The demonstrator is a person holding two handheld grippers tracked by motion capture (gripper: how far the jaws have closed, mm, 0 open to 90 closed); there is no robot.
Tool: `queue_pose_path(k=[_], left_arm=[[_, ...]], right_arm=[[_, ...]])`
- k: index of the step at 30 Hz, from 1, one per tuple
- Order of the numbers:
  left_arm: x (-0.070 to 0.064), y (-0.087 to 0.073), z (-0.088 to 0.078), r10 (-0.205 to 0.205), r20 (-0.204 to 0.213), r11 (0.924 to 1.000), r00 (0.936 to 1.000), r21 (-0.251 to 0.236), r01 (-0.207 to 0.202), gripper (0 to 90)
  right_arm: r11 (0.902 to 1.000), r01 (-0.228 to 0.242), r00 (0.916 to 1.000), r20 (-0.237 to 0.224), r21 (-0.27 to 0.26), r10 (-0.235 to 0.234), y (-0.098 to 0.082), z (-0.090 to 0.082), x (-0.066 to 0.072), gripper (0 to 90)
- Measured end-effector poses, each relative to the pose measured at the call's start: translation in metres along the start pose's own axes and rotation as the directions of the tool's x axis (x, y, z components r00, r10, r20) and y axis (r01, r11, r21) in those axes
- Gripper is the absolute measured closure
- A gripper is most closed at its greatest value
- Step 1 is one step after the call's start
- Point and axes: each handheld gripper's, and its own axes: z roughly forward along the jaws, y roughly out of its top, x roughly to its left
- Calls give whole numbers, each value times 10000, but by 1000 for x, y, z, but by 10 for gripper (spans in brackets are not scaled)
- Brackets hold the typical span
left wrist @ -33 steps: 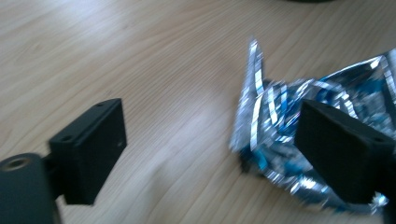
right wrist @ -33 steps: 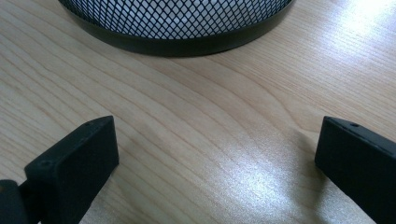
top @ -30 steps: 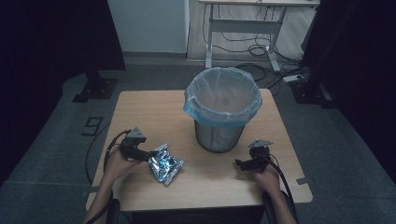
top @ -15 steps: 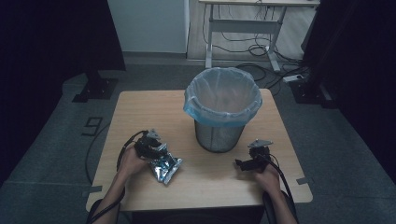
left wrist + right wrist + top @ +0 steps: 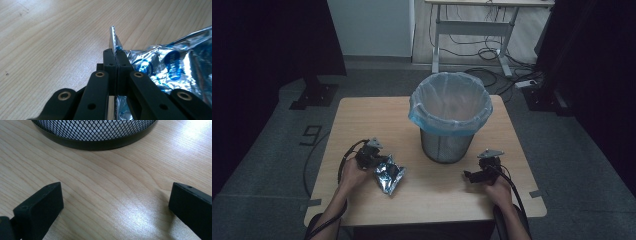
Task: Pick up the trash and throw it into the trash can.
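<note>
The left gripper (image 5: 379,161) has moved in since a moment ago. It was off to the side of the shiny foil bag (image 5: 390,175), and now it is right at the bag's near corner. In the left gripper view its jaws are pressed together, with a thin flap of the foil bag (image 5: 175,70) pinched between them. The flap sticks up just past the tips, and the rest of the bag spreads out to the right of the gripper, lying flat on the wooden counter (image 5: 362,115). So the grab looks done, and I think the bag is ready to be lifted.

Past the bag, ahead and to the right of that gripper, stands the mesh bin (image 5: 448,145) with a light blue liner (image 5: 451,107) folded over its rim. The bag may be meant to go in there, but no one has said so.

Farther right, the right gripper (image 5: 473,175) sits low over the counter, just where it was. Its jaws are spread wide with nothing between them. The bottom of the mesh bin (image 5: 100,135) is just ahead of it.
</note>
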Motion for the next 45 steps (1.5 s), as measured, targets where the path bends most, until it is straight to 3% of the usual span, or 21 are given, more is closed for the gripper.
queue_pose_path(k=[14,45], left_arm=[[14,19,-33,-440,224,9981,9988,-421,449,890],[22,97,-99,-269,618,9983,9977,-491,300,887]], right_arm=[[10000,-4,10000,3,2,4,0,0,0,0],[10000,24,10000,11,4,-24,0,0,0,0]])
